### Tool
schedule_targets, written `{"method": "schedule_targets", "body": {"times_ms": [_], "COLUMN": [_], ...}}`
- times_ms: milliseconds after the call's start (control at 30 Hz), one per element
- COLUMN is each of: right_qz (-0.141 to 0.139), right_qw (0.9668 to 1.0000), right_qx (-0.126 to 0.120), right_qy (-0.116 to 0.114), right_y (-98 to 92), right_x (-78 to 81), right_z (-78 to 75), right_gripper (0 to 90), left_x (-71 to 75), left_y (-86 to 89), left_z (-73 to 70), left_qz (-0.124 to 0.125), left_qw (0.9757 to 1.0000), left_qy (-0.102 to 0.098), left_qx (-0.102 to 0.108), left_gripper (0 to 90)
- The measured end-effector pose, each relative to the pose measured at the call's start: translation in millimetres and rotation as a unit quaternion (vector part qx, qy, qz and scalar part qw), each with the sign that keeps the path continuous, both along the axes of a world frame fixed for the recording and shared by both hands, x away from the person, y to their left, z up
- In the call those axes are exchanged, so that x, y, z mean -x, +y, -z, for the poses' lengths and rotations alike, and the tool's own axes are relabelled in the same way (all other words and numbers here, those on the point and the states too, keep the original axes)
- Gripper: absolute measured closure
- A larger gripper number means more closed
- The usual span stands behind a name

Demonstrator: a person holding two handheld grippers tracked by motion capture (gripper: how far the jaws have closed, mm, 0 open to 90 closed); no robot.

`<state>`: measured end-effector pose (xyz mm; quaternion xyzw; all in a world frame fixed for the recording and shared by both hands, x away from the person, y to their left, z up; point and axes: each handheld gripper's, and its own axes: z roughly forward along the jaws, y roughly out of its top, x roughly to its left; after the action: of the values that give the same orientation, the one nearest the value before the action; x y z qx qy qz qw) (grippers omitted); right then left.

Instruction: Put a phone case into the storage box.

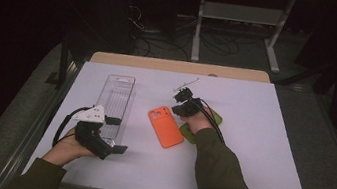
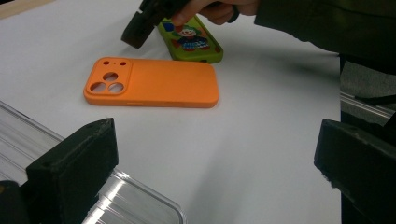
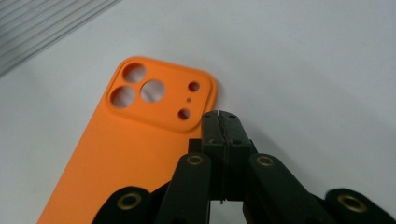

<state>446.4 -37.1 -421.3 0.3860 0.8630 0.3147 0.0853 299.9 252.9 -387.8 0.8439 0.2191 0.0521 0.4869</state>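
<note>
An orange phone case (image 1: 166,126) lies camera holes up in the middle of the white table. Beside it on the right lies a green case (image 2: 191,39) printed with a clown, partly under the person's right hand. My right gripper (image 1: 177,110) is shut with nothing between its jaws. In the right gripper view its tip (image 3: 219,116) hovers just off the camera-hole corner of the orange case (image 3: 116,154). My left gripper (image 1: 117,135) rests at the near end of a clear plastic tray (image 1: 115,101). It stands open (image 2: 215,177) and empty, facing the orange case (image 2: 152,84).
The clear tray's rounded corner (image 2: 135,205) lies under my left jaw, and its ribbed side (image 3: 42,23) is at the upper left of the right gripper view. A wooden board (image 1: 180,67) runs along the table's far edge. Cables and white stand legs (image 1: 273,54) are on the dark floor behind.
</note>
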Motion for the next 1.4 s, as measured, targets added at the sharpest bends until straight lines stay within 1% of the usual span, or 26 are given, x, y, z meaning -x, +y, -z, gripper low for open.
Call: {"method": "schedule_targets", "body": {"times_ms": [33, 100, 133, 167, 233, 267, 300, 533, 833, 900, 933, 967, 1000, 1033, 1067, 1100, 1133, 1233, 1300, 1333, 1400], "right_qz": [0.0, 0.002, 0.002, 0.001, -0.001, -0.006, -0.005, -0.017, -0.055, -0.07, -0.079, -0.079, -0.093, -0.093, -0.108, -0.108, -0.116, -0.116, -0.122, -0.129, -0.132], "right_qw": [1.0, 1.0, 1.0, 1.0, 0.9999, 0.9999, 0.9999, 0.9998, 0.9984, 0.9974, 0.9969, 0.9969, 0.9957, 0.9957, 0.9941, 0.9941, 0.9932, 0.9932, 0.9925, 0.9916, 0.9912], "right_qx": [0.0, 0.007, 0.007, 0.009, 0.01, 0.013, 0.014, 0.011, 0.002, -0.002, 0.003, 0.003, 0.003, 0.003, 0.001, 0.001, 0.004, 0.005, 0.001, 0.003, 0.003], "right_qy": [0.0, 0.003, 0.003, 0.001, 0.004, 0.0, 0.005, 0.004, 0.011, 0.013, 0.009, 0.009, 0.005, 0.005, 0.002, 0.002, 0.003, 0.004, 0.008, 0.007, 0.009], "right_y": [0.0, 4.7, 4.7, 7.2, 8.2, 9.4, 12.4, 19.5, 33.7, 38.8, 40.2, 40.2, 43.3, 43.3, 45.9, 45.9, 49.0, 50.8, 51.9, 52.5, 53.6], "right_x": [0.0, -7.6, -7.6, -11.0, -12.1, -13.1, -13.0, -11.4, -3.6, -0.6, 0.1, 0.1, 2.2, 2.2, 3.7, 3.7, 6.0, 7.4, 8.1, 8.2, 9.2], "right_z": [0.0, 4.0, 4.0, 7.0, 7.6, 9.2, 10.3, 9.5, 8.1, 7.0, 6.9, 6.9, 6.3, 6.3, 6.3, 6.3, 5.9, 5.3, 5.8, 6.2, 6.2], "right_gripper": [88.3, 88.3, 88.3, 88.3, 88.3, 88.3, 88.3, 88.3, 88.3, 88.3, 88.3, 88.3, 88.4, 88.4, 88.4, 88.4, 88.4, 88.4, 88.5, 88.5, 88.4], "left_x": [-0.1, -0.2, 0.1, 0.1, 0.3, 0.5, 1.0, 1.5, 1.8, 1.8, 1.8, 1.8, 1.8, 1.8, 1.4, 1.4, 1.4, 1.4, 1.6, 1.5, 1.4], "left_y": [0.1, 0.5, 0.6, 0.8, 1.1, 1.1, 1.1, 0.7, 0.0, -0.1, -0.1, -0.1, -0.2, -0.2, 0.0, -0.1, -0.4, -0.7, -1.0, -1.2, -1.2], "left_z": [0.0, 0.0, 0.0, -0.2, -0.5, -0.3, -0.5, -0.5, -0.2, -0.1, -0.1, -0.1, 0.0, 0.0, 0.0, -0.1, -0.1, 0.2, -0.1, -0.2, -0.3], "left_qz": [0.0, 0.001, 0.0, 0.0, 0.0, 0.0, -0.001, -0.001, 0.0, 0.0, 0.001, 0.001, 0.001, 0.001, 0.003, 0.004, 0.006, 0.007, 0.007, 0.007, 0.007], "left_qw": [1.0, 1.0, 1.0, 1.0, 1.0, 1.0, 1.0, 1.0, 1.0, 1.0, 1.0, 1.0, 1.0, 1.0, 1.0, 1.0, 1.0, 1.0, 1.0, 1.0, 1.0], "left_qy": [0.0, -0.002, -0.001, -0.001, -0.001, -0.001, 0.0, 0.0, 0.002, 0.002, 0.002, 0.002, 0.002, 0.002, 0.0, 0.0, -0.002, -0.001, -0.001, -0.001, -0.001], "left_qx": [0.0, -0.001, 0.001, 0.001, 0.001, 0.001, 0.001, -0.001, 0.0, 0.0, 0.0, 0.0, 0.001, 0.001, -0.001, -0.003, -0.004, -0.004, -0.004, -0.004, -0.005], "left_gripper": [0.0, 0.0, 0.0, 0.0, 0.0, 0.0, 0.0, 0.0, 0.0, 0.0, 0.0, 0.0, 0.0, 0.0, 0.0, 0.0, 0.0, 0.0, 0.0, 0.0, 0.0]}}
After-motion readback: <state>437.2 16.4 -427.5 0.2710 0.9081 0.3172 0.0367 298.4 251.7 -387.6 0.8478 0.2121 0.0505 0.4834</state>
